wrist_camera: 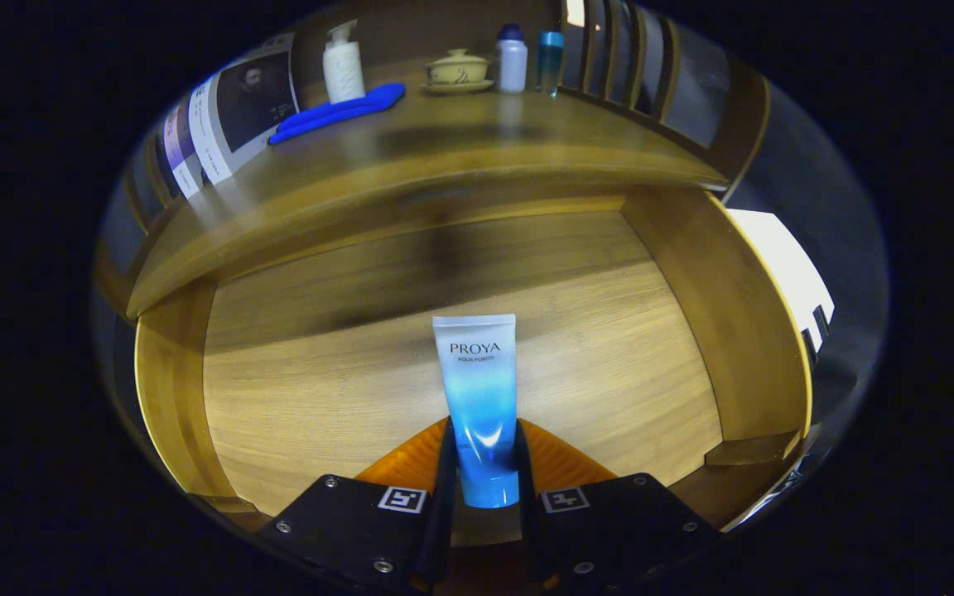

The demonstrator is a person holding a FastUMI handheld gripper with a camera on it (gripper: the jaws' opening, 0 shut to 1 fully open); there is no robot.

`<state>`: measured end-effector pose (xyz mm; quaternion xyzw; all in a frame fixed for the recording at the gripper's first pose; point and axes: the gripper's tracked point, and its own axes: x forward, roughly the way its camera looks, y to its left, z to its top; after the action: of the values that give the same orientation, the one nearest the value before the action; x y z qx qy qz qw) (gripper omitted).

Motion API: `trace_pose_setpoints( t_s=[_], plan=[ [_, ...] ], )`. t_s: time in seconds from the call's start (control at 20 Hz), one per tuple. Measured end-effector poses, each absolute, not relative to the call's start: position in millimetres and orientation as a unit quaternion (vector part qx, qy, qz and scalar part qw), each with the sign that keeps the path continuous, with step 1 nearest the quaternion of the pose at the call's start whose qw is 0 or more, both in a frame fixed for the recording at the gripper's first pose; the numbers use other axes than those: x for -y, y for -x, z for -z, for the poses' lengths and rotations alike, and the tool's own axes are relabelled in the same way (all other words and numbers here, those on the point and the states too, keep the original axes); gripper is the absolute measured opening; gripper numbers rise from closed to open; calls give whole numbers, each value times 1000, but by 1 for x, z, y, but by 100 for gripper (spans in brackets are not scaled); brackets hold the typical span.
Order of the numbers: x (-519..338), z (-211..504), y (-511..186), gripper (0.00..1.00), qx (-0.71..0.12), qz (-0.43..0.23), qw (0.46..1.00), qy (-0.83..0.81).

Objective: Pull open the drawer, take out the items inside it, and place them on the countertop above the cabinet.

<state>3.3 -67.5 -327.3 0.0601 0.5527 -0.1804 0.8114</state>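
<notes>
gripper (483,463) clamped on the blue tube (478,397), both fingers pressing its lower end, tube standing up between them with its flat crimped end pointing ahead. tube sits over the open drawer (725,331), wooden drawer floor below and beyond it. countertop (444,149) above the cabinet carries a white pump bottle (343,68), blue cloth (336,112), lidded cup on saucer (456,70), a white bottle (513,60) and a teal bottle (551,58) at the back.

Tongs (481,468) clamp a blue tube (479,397) over the open wooden drawer (593,348); bottles (513,58) stand on the bench (444,141) beyond.
</notes>
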Motion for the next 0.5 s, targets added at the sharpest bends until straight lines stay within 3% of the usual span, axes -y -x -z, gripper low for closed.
trace_pose_setpoints(
  t_s=[0.5],
  plan=[
    [59, 224, -27, 36, -427, 169, 888, -18]
  ],
)
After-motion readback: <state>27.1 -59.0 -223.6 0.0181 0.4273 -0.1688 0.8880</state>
